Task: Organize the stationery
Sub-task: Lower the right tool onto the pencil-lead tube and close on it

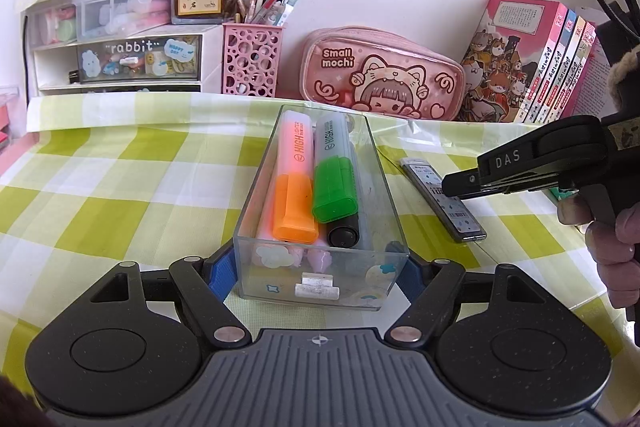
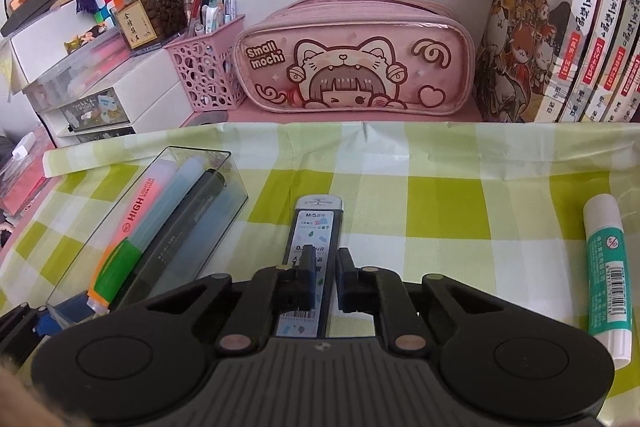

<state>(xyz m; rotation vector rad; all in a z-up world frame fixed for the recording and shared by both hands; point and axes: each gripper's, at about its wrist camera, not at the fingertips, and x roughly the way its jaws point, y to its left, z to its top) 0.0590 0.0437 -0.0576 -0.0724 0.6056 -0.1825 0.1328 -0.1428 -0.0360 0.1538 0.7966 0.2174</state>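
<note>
A slim pencil-lead case [image 2: 314, 251] lies flat on the green-and-white checked tablecloth [image 2: 420, 187], just right of a clear plastic organizer box [image 1: 320, 211]. The right gripper [image 2: 324, 273] hangs low over the case's near half, its two black fingers [image 2: 307, 259] standing either side of it with a narrow gap on the right, so the jaws are nearly closed but not clearly clamped on it. In the left wrist view the right gripper's [image 1: 452, 185] tip sits directly above the case [image 1: 444, 199].

The left gripper [image 1: 320, 271] is spread wide around the near end of the box, its blue pads [image 1: 222, 273] against or just beside the box's side walls. Inside lie an orange highlighter [image 1: 292, 183], a green-capped highlighter [image 1: 334, 171] and a black marker [image 1: 344, 233], among paler pens.

A glue stick [image 2: 608, 271] lies to the far right on the cloth. Along the wall behind stand a pink "Small mochi" pencil pouch [image 2: 352, 63], a pink perforated pen holder [image 1: 252, 61], a boxed book set [image 2: 560, 27] and small drawers [image 1: 120, 59].
</note>
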